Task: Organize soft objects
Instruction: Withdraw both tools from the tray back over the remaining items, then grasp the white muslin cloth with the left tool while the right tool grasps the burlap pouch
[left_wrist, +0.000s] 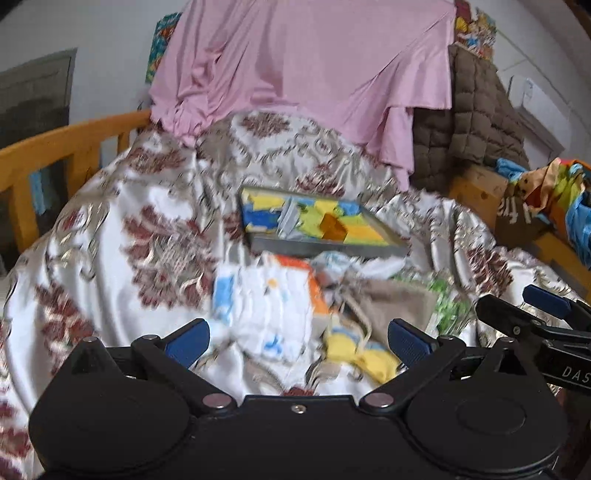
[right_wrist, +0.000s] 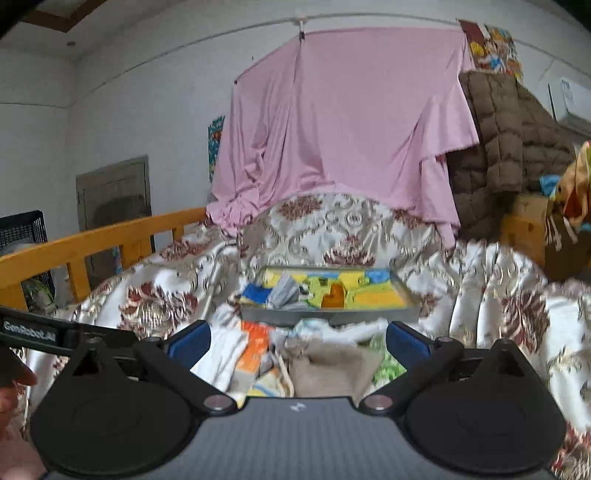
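Observation:
A heap of small soft cloths lies on the floral bedspread (left_wrist: 110, 236): a white cloth with blue and orange marks (left_wrist: 266, 306), a beige drawstring pouch (left_wrist: 391, 306), a yellow cloth (left_wrist: 369, 354) and a green-patterned one (left_wrist: 448, 306). Behind it a grey tray (left_wrist: 325, 251) holds folded yellow, blue and orange cloths. My left gripper (left_wrist: 299, 341) is open and empty just above the heap. My right gripper (right_wrist: 299, 341) is open and empty over the beige pouch (right_wrist: 328, 365); the tray also shows in the right wrist view (right_wrist: 332, 315). It also shows at the right edge of the left wrist view (left_wrist: 535, 314).
A pink sheet (left_wrist: 303, 62) hangs over the back. A brown quilted jacket (left_wrist: 472, 122) and a colourful bundle (left_wrist: 554, 195) sit at the right. An orange wooden bed rail (left_wrist: 62, 144) runs along the left. A cardboard box (right_wrist: 528, 229) stands at the right.

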